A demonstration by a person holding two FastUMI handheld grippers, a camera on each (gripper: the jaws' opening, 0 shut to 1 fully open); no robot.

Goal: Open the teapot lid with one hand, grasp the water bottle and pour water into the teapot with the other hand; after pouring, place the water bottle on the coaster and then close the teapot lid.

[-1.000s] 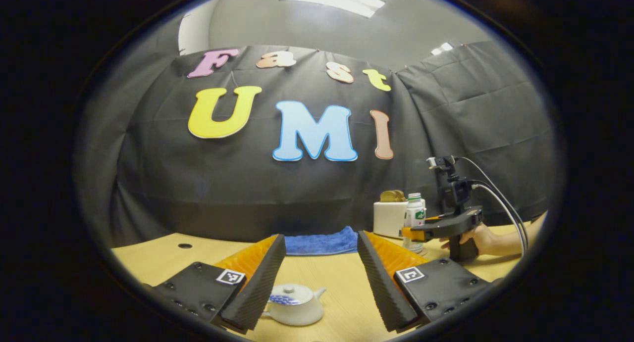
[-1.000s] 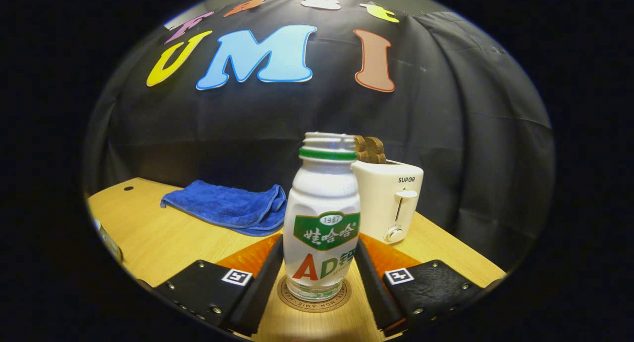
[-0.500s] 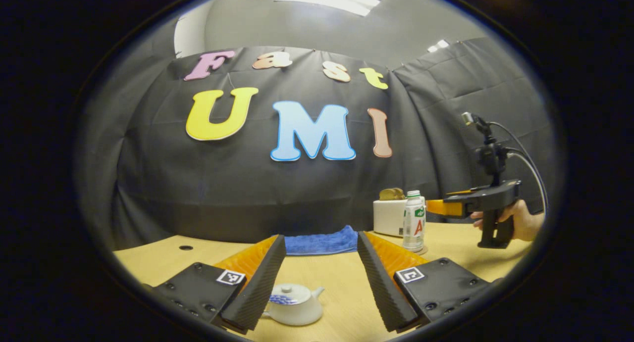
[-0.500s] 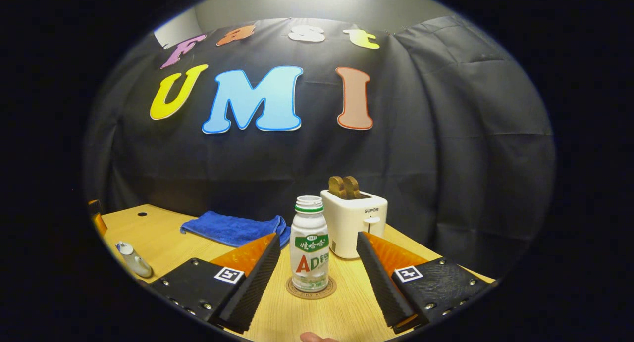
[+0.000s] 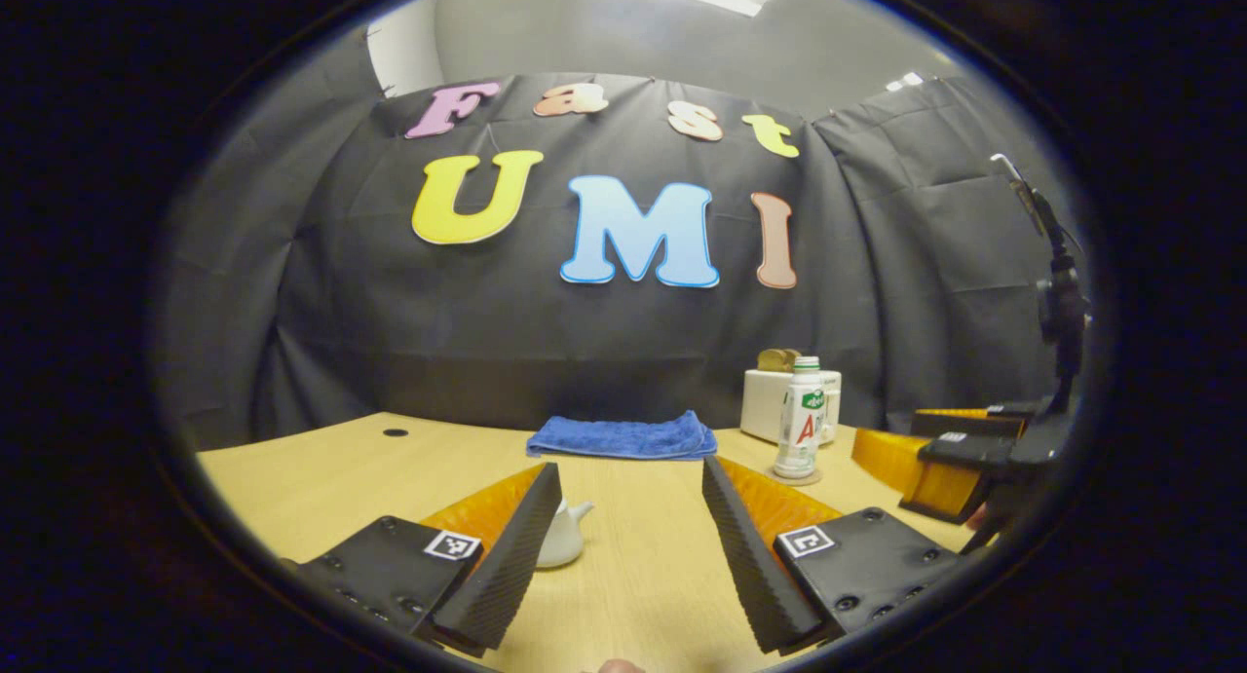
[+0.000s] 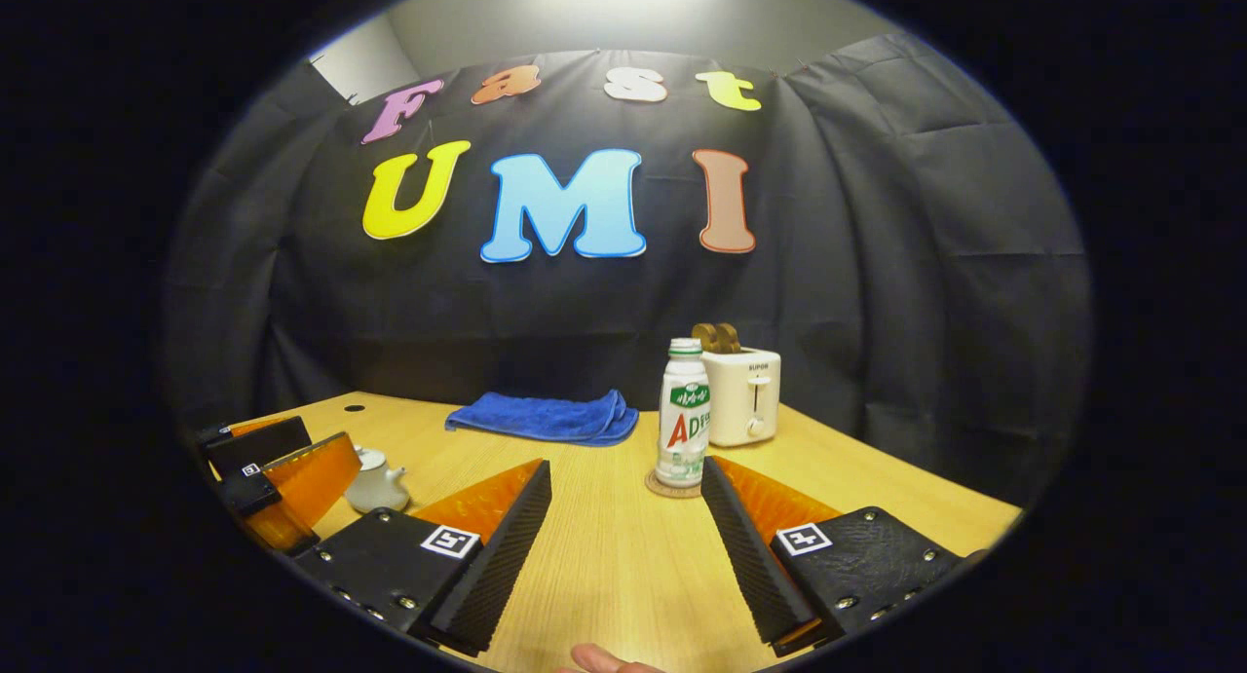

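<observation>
In the right gripper view the water bottle (image 6: 684, 412) stands upright on the coaster (image 6: 672, 485) at the centre, and the right gripper (image 6: 625, 546) is spread, holding nothing. The teapot (image 6: 375, 482) sits at lower left on the table (image 6: 623, 576). In the left gripper view the left gripper (image 5: 628, 556) is also spread and empty

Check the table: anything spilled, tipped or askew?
Nothing stands out. The water bottle stands upright on the coaster, uncapped. The teapot sits upright with its lid on. The blue towel lies folded by the toaster. No spill shows on the table.
</observation>
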